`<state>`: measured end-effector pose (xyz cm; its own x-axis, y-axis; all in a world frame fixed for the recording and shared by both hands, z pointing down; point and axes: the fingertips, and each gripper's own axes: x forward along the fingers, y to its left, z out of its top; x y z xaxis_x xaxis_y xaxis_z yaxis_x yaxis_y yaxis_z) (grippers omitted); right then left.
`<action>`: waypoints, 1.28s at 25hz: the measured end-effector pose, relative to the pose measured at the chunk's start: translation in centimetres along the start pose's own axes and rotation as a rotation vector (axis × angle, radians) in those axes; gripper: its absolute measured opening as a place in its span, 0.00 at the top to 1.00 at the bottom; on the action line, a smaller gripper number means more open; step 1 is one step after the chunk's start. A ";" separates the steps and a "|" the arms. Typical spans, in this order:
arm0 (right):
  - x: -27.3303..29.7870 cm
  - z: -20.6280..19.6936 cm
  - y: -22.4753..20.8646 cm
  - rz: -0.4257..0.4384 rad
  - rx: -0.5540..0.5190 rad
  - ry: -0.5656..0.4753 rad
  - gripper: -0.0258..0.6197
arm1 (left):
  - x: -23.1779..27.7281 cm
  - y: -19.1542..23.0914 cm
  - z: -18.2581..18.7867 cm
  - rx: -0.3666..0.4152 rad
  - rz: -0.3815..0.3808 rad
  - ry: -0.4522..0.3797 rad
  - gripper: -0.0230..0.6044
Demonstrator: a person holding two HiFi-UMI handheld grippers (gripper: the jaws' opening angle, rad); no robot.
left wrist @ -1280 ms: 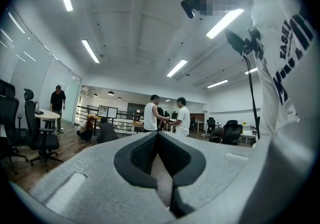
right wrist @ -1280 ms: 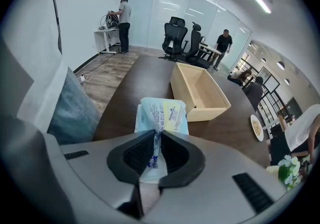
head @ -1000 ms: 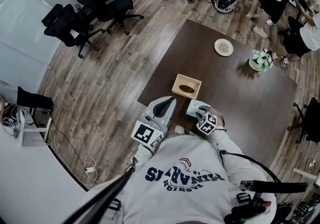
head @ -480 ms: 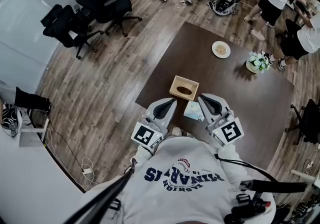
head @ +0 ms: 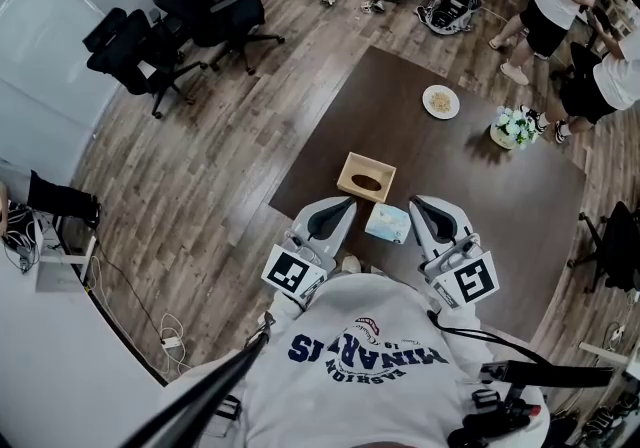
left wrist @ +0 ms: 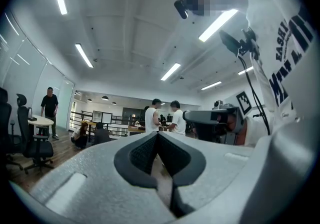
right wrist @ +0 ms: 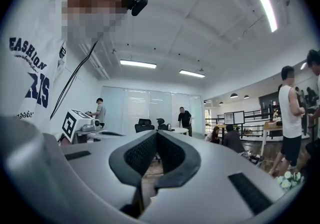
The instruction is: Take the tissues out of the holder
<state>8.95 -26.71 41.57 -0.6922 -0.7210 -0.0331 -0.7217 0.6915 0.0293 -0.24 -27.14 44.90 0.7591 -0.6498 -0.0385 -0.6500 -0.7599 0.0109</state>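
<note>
Tissues [head: 388, 223] lie on the bench [head: 470, 176] at frame centre, just below the holder [head: 366, 177], between your left tongs [head: 334, 206], closed and empty, and right tongs [head: 426, 207], just closed on nothing, so check the slot before reaching again.

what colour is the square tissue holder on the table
The square tissue holder is light tan, like pale wood; it shows best in the head view.

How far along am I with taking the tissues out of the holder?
Looks done: the tissue pack lies on the table beside the wooden holder. In hand: nothing; the left claw is shut and the right claw has just closed, both empty. Left: apparently nothing, though the holder's slot is dark.
</note>
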 end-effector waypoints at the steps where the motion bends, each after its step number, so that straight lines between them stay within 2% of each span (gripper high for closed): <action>1: -0.1 -0.2 -0.1 -0.004 0.001 0.004 0.95 | 0.0 -0.1 0.0 0.001 -0.001 0.002 0.96; 20: -0.9 -2.5 -1.6 -0.048 -0.001 0.070 0.95 | 0.7 -0.5 1.1 -0.002 -0.017 -0.023 0.96; 32: -1.2 -3.0 -1.3 -0.048 0.002 0.084 0.95 | 0.0 -0.8 0.1 -0.020 -0.003 -0.003 0.96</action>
